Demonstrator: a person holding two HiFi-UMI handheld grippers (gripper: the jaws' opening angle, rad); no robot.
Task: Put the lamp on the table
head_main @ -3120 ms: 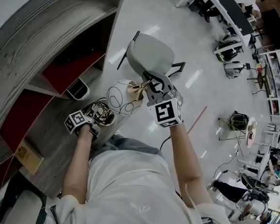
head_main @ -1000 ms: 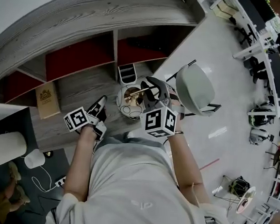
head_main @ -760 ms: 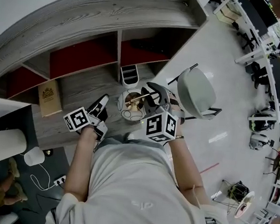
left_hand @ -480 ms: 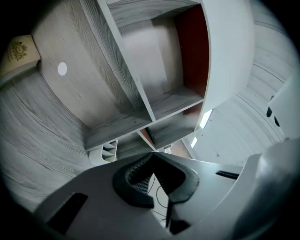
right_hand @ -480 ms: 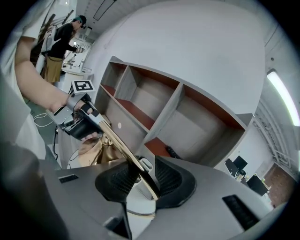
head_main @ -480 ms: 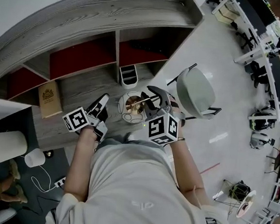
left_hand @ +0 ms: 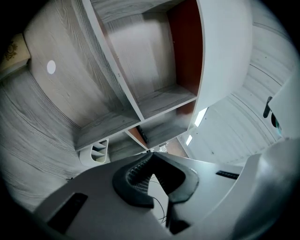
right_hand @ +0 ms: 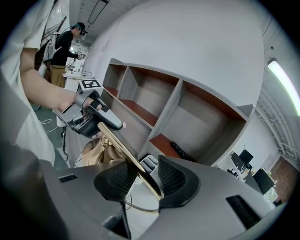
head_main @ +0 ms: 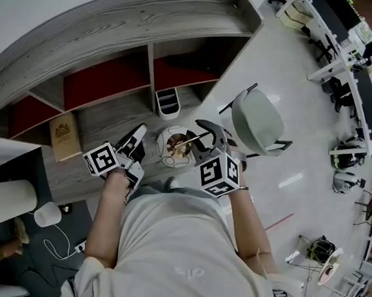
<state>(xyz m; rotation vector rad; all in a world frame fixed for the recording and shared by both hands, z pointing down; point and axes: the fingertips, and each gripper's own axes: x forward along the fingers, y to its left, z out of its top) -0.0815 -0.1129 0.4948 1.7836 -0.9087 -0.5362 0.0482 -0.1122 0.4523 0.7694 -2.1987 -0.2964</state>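
The right gripper (right_hand: 144, 178) has its 2 dark, ribbed pads spread, and they have just been opening. The slim, polished brass rod (right_hand: 123, 150) of the lamp (head_main: 175, 147) slants through the gap, nearer the right-hand pad, with open space on its other side, so nothing pinches it. A thin brass hoop (right_hand: 136, 208) curves just below the jaws. Past the jaw tips the rod climbs up and to the left. The lamp's rounded, pale shade (right_hand: 99, 151) sits just beyond the left-hand pad, on the grey wood-grain table (head_main: 104, 121).

The left gripper (left_hand: 151, 157) has its 2 ribbed pads pressed together at the tips, with nothing held. Straight ahead of them stands a boxy, grey-grained shelf unit (left_hand: 140, 79) with red panels. A small white slotted organiser (left_hand: 93, 152) lies ahead to their left.
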